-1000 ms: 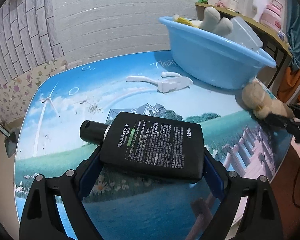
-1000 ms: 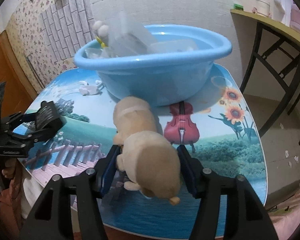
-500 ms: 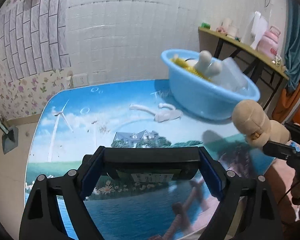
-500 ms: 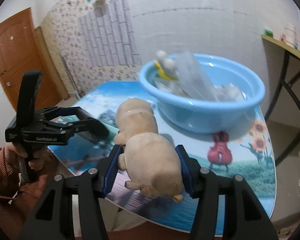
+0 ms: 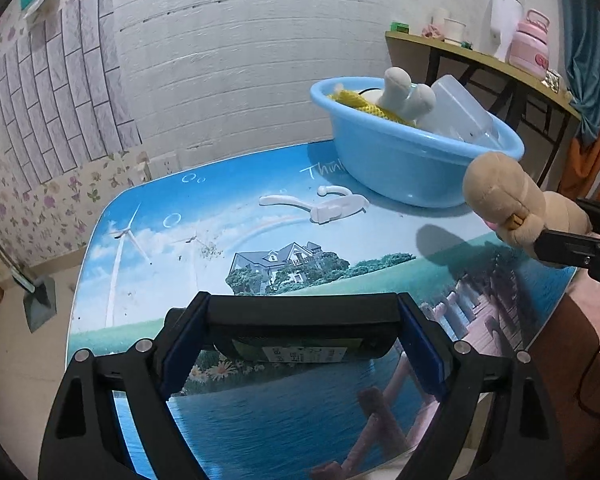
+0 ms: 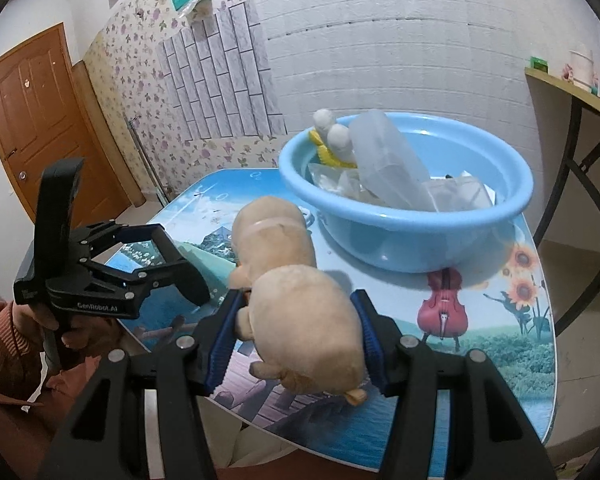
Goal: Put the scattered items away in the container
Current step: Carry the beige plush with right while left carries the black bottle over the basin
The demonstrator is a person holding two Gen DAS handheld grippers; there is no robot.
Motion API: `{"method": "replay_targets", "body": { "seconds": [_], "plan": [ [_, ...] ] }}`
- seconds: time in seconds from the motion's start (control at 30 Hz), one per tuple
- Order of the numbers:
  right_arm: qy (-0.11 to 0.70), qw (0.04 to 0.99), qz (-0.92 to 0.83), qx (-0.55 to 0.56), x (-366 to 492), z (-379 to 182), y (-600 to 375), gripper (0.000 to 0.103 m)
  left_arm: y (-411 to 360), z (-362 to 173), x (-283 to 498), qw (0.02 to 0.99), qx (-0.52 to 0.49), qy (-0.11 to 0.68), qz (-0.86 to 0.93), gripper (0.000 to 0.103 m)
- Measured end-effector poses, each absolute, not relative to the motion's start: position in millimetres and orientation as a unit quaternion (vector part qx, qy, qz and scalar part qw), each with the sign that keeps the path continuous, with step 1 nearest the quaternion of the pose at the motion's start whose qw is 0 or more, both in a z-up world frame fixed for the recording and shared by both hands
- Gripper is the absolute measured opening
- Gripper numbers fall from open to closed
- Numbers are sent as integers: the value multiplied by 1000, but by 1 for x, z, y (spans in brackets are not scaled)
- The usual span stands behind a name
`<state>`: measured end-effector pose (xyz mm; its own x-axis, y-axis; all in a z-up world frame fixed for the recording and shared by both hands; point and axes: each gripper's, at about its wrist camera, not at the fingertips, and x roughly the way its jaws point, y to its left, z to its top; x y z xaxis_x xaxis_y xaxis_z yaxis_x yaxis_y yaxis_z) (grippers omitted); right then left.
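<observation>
Left tongs (image 5: 302, 344) clamp black bottle (image 5: 300, 334) flat, right tongs (image 6: 296, 340) squeeze plush toy (image 6: 296, 296) – both clear of bench (image 5: 228, 216), basin (image 5: 412, 168) at 1 o'clock – ready for drop.

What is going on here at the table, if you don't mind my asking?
A person is tidying loose items into the blue basin with a handheld gripper in each hand. The left gripper is clamped on a flat black bottle, and the right gripper is clamped on a beige plush toy; both are held above the table. The basin already holds clear plastic containers and another plush. A white hook-like piece lies on the table beside the basin.
</observation>
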<state>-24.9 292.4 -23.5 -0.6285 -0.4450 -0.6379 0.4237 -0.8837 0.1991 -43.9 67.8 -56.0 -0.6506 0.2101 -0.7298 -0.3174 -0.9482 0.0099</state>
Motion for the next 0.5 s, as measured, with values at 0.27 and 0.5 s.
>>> {"method": "replay_targets", "body": {
  "seconds": [0.27, 0.5],
  "plan": [
    [-15, 236, -902, 362, -23, -27, 292, 54, 84, -67, -44, 125, -389, 137, 902, 97],
    [-14, 234, -901, 365, -22, -28, 292, 54, 82, -70, -48, 124, -381, 126, 907, 95]
  ]
}}
